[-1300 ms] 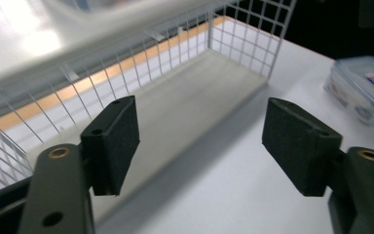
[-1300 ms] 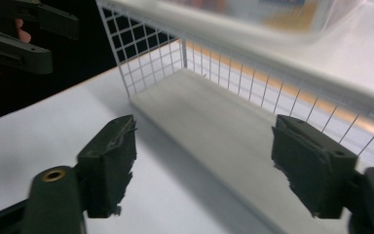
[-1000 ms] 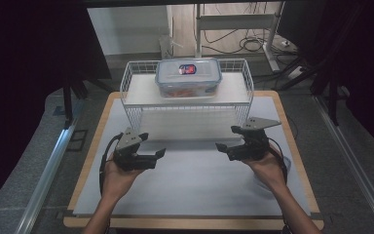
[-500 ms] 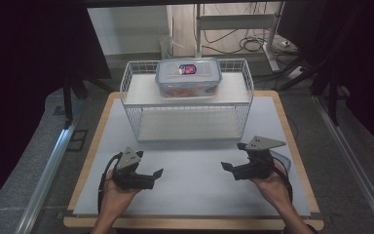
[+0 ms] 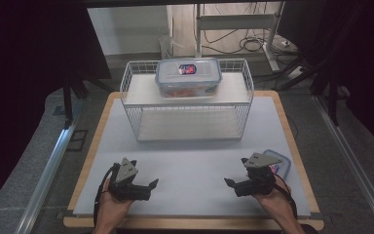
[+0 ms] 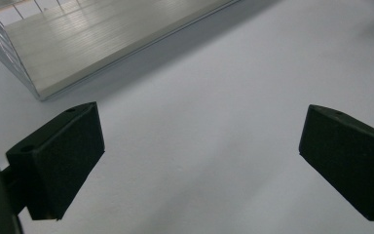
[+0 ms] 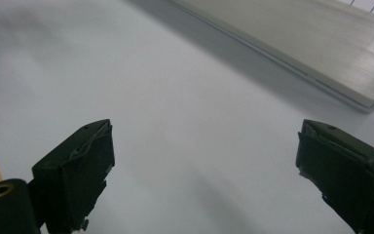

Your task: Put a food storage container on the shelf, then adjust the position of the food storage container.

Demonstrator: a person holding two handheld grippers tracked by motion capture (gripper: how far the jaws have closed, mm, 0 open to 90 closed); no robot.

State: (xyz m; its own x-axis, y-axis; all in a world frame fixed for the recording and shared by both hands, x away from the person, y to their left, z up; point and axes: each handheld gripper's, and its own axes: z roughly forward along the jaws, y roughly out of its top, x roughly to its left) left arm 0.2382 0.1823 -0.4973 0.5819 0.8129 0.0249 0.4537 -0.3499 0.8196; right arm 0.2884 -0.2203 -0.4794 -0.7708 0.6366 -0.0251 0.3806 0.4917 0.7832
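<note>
L hand-held gripper [image 5: 148, 186] low over grey surface [image 5: 190, 165], jaws just been opening, wide apart w/ nothing btwn, R hand-held gripper [image 5: 230, 185] likewise wide and empty, lidded container [image 5: 188, 77] atop wire rack [image 5: 135, 117], well apart from both, small box [image 5: 280, 163] just beside R hand [image 5: 272, 192]

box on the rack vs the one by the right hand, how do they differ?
The lidded box sits up on the wire rack, in full view; the second box lies low on the white mat, partly hidden behind the right gripper. The rack one is far from both hands; the mat one is right beside the right hand. Both look clear, with bluish lids.
</note>
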